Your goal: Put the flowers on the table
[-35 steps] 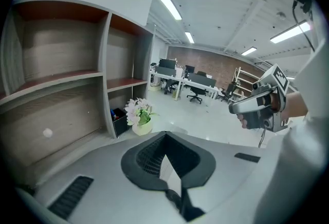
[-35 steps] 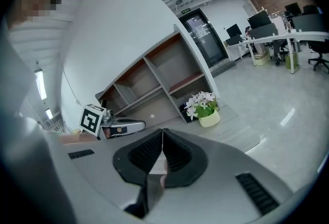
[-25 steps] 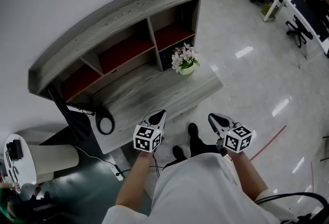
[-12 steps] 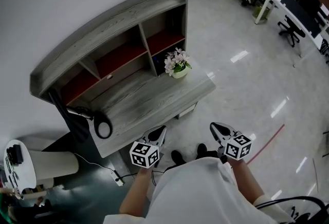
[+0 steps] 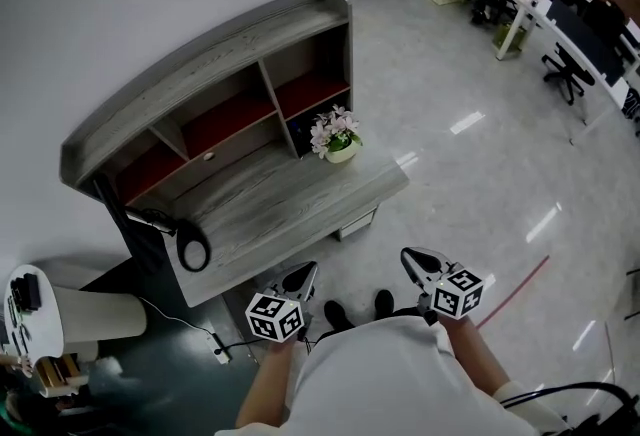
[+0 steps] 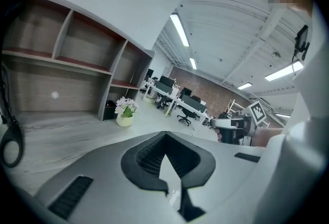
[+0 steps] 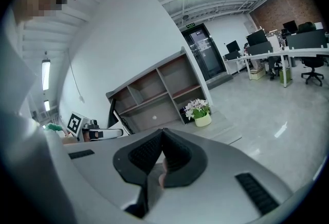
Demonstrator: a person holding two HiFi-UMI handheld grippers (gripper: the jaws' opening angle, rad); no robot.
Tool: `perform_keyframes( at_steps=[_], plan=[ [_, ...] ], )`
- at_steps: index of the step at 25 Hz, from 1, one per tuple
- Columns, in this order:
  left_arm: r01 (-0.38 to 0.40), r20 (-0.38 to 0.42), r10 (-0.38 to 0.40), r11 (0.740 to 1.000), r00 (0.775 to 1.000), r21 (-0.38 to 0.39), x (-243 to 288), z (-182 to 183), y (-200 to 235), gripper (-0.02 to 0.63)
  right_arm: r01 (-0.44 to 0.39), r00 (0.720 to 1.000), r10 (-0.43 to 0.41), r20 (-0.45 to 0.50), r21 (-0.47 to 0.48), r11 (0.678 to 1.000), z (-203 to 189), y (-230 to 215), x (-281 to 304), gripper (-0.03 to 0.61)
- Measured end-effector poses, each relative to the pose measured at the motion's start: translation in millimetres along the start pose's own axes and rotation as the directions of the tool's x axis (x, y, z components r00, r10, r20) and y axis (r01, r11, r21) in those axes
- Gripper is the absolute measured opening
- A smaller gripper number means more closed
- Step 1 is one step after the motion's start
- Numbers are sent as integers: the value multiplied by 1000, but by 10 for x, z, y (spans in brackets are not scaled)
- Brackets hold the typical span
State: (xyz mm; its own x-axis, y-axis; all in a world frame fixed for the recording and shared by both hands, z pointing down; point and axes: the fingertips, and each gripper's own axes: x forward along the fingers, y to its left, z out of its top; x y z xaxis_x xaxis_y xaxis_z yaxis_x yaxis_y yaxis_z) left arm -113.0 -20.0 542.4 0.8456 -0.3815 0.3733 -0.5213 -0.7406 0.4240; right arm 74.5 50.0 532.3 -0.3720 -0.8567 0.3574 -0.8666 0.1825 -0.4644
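A small pale pot of pink and white flowers [image 5: 333, 136] stands on the grey wooden table [image 5: 290, 204], near its right end beside the shelf unit. The flowers [image 6: 125, 110] show far off in the left gripper view, and the flowers [image 7: 199, 110] sit equally far off in the right gripper view. My left gripper [image 5: 303, 273] hangs below the table's front edge, jaws together and empty. My right gripper [image 5: 410, 257] is over the floor to the right, also shut on nothing. Both are well short of the pot.
A grey shelf unit [image 5: 210, 54] with red-backed compartments rises at the table's back. A black cable loop [image 5: 190, 251] lies at the table's left end. A white round stand [image 5: 30, 309] is at far left. Office desks and chairs [image 5: 560, 74] line the far right across glossy floor.
The table and flowers have slid up and left in the head view, looking smaller. Both grippers sit lower in frame, farther from the table. Their jaws stay together.
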Motion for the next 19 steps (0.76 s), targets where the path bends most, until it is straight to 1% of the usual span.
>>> perform_keyframes(
  at_steps=[9,19],
  plan=[
    [-26,24,26,1000,999,0,52,58,-143,9,-23,1000,23,5,-9,1000,114,-127,-145,17],
    [-42,13,42,999,999,-5,41,16,-177,9,-35,999,35,10,-10,999,171,-138,-168,17]
  ],
)
